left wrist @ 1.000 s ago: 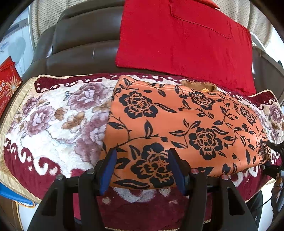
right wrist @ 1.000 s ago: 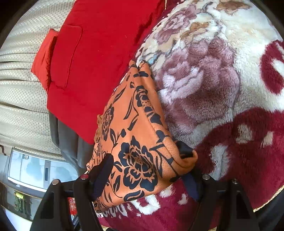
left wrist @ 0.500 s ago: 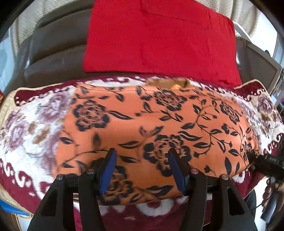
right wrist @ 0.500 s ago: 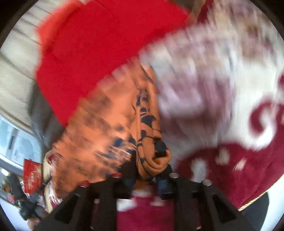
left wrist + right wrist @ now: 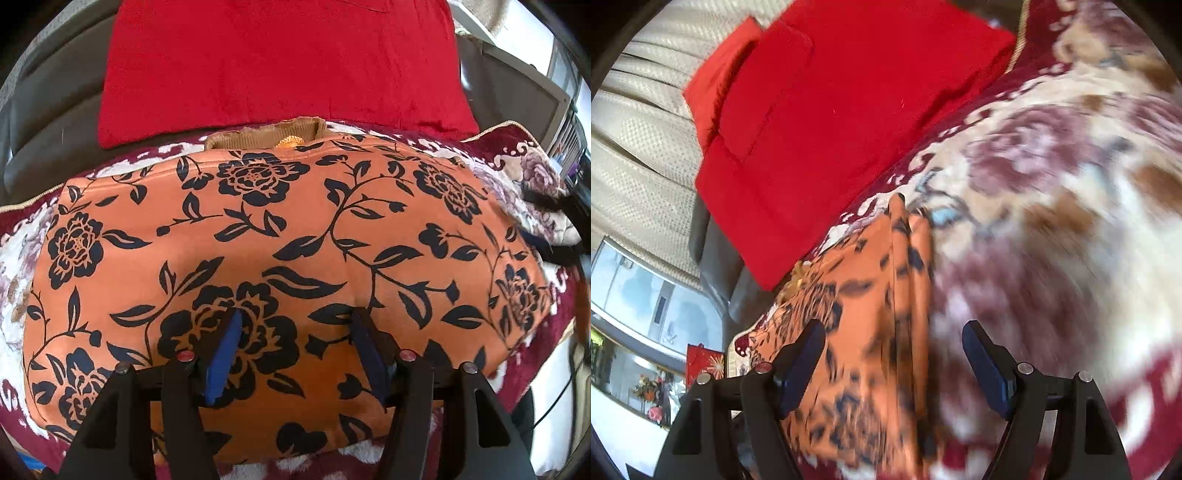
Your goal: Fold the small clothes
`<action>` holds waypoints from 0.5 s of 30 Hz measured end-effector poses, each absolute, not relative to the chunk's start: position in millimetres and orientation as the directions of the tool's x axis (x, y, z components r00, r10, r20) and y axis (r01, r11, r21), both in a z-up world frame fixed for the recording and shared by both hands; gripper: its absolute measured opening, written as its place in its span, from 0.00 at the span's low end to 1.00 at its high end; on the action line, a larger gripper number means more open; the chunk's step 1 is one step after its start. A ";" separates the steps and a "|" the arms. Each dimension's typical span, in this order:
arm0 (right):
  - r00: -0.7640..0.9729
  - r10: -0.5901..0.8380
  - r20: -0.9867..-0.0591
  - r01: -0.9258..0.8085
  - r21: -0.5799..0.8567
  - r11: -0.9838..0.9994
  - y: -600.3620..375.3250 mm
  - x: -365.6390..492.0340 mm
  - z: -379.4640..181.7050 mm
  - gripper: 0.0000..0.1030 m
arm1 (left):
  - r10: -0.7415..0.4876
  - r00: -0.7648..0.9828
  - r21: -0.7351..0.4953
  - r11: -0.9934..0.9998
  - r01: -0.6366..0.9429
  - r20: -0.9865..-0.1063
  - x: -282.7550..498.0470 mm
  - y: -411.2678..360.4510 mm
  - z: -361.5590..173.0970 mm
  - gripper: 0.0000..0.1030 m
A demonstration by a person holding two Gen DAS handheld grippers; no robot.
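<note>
Straight ahead of the left gripper in its own view: orange floral garment, black roses and leaves on orange, spread flat and filling most of the frame. Beyond its far edge, a brown ribbed collar peeking out. Further back, a red cushion propped against the dark leather sofa back. Underneath and around the garment, a plush floral blanket in maroon and cream, showing at both sides and along the near edge. Left gripper spread wide, blue pads hovering over or resting on the near part of the cloth, pinching nothing; contact with the fabric hard to judge. Off to the right, a dark blurred shape at the garment's edge, not identifiable.

Next, the right wrist view, heavily motion-blurred. Right gripper also spread wide, holding nothing. Between and just ahead of its fingers, the orange floral garment bunched into lengthwise folds, lying toward the left finger. To the right, plush floral blanket. Ahead and left, red cushion with a pocket-like flap, cream curtain behind it. Camera rolled, so the scene sits tilted.
</note>
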State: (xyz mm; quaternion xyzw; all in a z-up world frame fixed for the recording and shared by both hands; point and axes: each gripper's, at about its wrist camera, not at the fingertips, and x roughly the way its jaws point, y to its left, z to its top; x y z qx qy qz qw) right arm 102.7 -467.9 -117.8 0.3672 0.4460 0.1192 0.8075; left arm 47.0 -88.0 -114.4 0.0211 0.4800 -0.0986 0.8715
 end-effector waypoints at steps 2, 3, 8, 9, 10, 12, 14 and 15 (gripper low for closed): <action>0.526 0.523 -0.670 0.144 0.676 0.722 -460.7 137.5 -129.6 0.78 | -0.149 0.525 -0.050 0.979 0.197 -0.838 46.4 -88.7 -114.5 0.63; 0.511 0.531 -0.676 0.147 0.678 0.721 -456.4 149.1 -132.9 0.74 | -0.150 0.523 -0.050 0.978 0.201 -0.839 47.3 -88.4 -114.9 0.64; 0.523 0.419 -0.742 0.042 0.513 0.857 -417.4 166.3 -94.8 0.12 | -0.155 0.527 -0.045 0.975 0.215 -0.836 50.9 -88.1 -118.0 0.68; 0.565 0.381 -0.732 0.038 0.484 0.874 -416.2 156.1 -81.9 0.12 | -0.160 0.529 -0.049 0.975 0.218 -0.833 51.2 -88.2 -118.9 0.68; 0.583 0.366 -0.725 0.043 0.477 0.878 -418.1 152.0 -80.7 0.12 | -0.165 0.530 -0.054 0.974 0.218 -0.832 50.2 -87.3 -119.1 0.68; 0.521 0.328 -0.788 0.096 0.436 0.895 -417.5 158.4 -107.5 0.15 | -0.165 0.529 -0.058 0.975 0.213 -0.832 50.9 -86.5 -120.0 0.69; 0.477 0.333 -0.813 0.139 0.444 0.885 -420.4 161.4 -137.5 0.30 | -0.165 0.522 -0.056 0.975 0.217 -0.837 50.8 -86.1 -117.7 0.69; 0.499 0.342 -0.796 0.146 0.466 0.873 -423.8 158.3 -136.9 0.31 | -0.172 0.513 -0.066 0.974 0.219 -0.841 49.7 -83.3 -114.3 0.69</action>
